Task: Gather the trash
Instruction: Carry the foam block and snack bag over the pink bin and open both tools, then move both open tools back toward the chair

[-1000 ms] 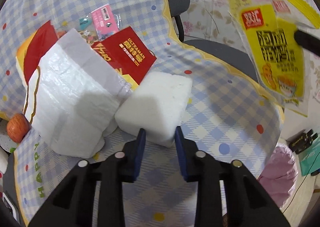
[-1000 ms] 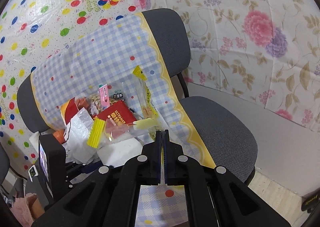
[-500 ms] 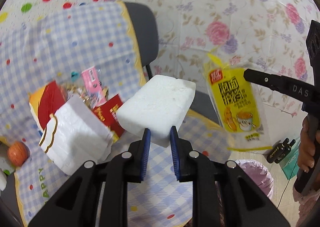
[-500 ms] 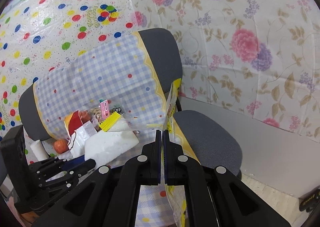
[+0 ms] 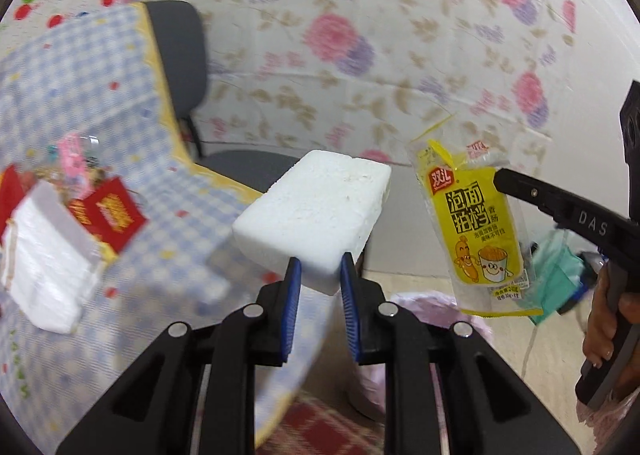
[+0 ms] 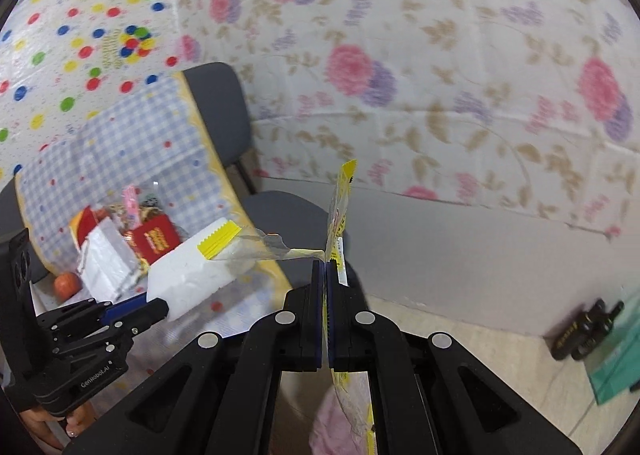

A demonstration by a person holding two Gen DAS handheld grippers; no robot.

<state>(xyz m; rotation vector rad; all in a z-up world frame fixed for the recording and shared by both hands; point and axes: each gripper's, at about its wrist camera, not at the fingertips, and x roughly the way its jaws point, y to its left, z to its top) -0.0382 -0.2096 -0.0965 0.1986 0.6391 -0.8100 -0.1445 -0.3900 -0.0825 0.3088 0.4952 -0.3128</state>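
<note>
My left gripper (image 5: 319, 275) is shut on a white foam block (image 5: 316, 211) and holds it in the air past the table's edge; the block also shows in the right wrist view (image 6: 192, 275). My right gripper (image 6: 325, 267) is shut on a yellow snack wrapper (image 6: 340, 199), seen edge-on; in the left wrist view the wrapper (image 5: 476, 231) hangs from the right gripper's fingers (image 5: 520, 187). A bin with a pink bag (image 5: 424, 307) stands on the floor below both.
On the checked tablecloth (image 5: 72, 103) lie a red packet (image 5: 114, 211), a white paper bag (image 5: 44, 259) and a pink wrapper (image 5: 72, 151). A grey chair (image 5: 180, 47) stands behind. An orange fruit (image 6: 66, 283) sits at the left. A green box (image 6: 616, 363) is on the floor.
Both grippers lifted their loads off the table and swung right, off the table's edge and over the pink-bagged bin. The foam block now hangs in the air.
</note>
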